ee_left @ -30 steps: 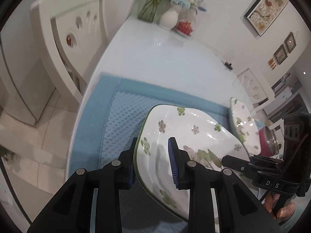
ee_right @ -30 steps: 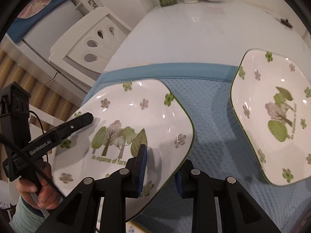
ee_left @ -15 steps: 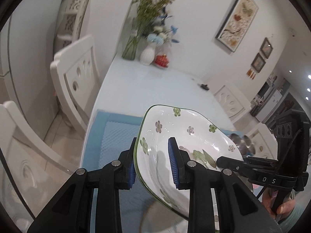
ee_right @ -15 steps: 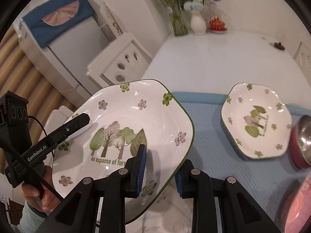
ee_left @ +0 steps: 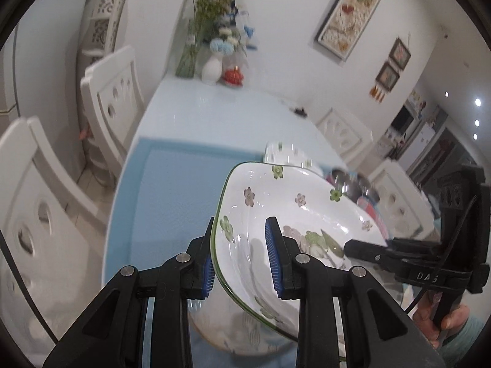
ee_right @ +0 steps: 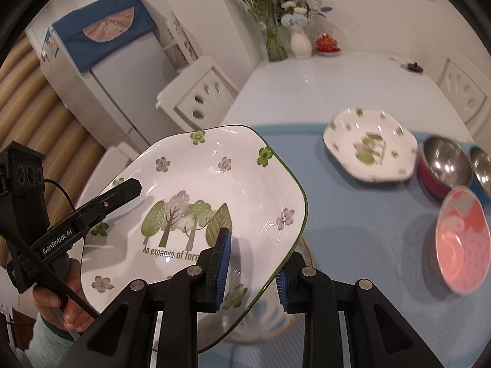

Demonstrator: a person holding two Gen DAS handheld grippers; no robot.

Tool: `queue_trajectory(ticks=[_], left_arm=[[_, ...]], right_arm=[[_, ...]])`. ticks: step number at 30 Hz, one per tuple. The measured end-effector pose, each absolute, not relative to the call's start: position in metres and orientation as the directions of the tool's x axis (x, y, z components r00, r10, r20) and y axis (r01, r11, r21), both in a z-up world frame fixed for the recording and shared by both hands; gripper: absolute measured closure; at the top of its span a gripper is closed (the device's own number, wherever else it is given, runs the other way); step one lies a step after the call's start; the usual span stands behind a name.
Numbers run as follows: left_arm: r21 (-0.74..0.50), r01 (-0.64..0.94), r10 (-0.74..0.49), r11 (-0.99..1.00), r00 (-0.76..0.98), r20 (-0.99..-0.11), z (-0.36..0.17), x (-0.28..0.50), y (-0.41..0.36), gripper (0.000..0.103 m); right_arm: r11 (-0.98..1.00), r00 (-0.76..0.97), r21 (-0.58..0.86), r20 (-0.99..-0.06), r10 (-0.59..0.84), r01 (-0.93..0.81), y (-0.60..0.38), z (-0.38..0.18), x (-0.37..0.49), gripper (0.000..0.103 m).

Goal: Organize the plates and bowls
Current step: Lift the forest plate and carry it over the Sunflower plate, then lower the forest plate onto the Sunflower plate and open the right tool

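A white square plate with a green rim, small flowers and a tree picture hangs tilted above the blue mat, held from both sides. My left gripper is shut on its left rim, one pad inside the plate and one outside. My right gripper is shut on the opposite rim. Each gripper shows in the other's view: the left gripper, the right gripper. A second floral plate lies flat on the mat farther off.
Right of the floral plate stand a magenta steel bowl, another steel bowl and a pink bowl. A round gold-rimmed dish lies under the held plate. Vases stand at the table's far end, white chairs along its left side.
Both grippers have risen and drawn back with the plate still gripped, so it hangs well above the mat. The second plate looks smaller, and the bowls on the right have come into view.
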State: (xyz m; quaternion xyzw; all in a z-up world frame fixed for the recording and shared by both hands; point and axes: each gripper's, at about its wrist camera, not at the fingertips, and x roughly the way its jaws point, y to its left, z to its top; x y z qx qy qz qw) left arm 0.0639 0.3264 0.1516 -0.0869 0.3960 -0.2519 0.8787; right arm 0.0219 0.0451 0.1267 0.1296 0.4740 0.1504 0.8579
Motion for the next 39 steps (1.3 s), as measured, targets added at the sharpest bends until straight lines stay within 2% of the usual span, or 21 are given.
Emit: queue_trajectory(ticks=[6,14,39], left_arm=[[-0.339,0.368,-0.489,0.866,0.48,-0.729,0.113,0.044,0.321,0.079],[-0.333,0.349,-0.465,0.876,0.427,-0.776,0.077,0.035,0.319,0.079],[-0.354,0.29,-0.443,0.889,0.354,-0.824,0.036,0.058,0.316,0.078]], right_arm=[[0.926,0.437,0.36,-0.818,0.374,-0.117,0.043,0.089,-0.002,0.078],[0.925,0.361,0.369,-0.853,0.377,-0.092,0.044,0.051,-0.014,0.077],[0.93,0.271,0.367,-0.894,0.357,-0.015,0.048,0.014,0.005,0.077]])
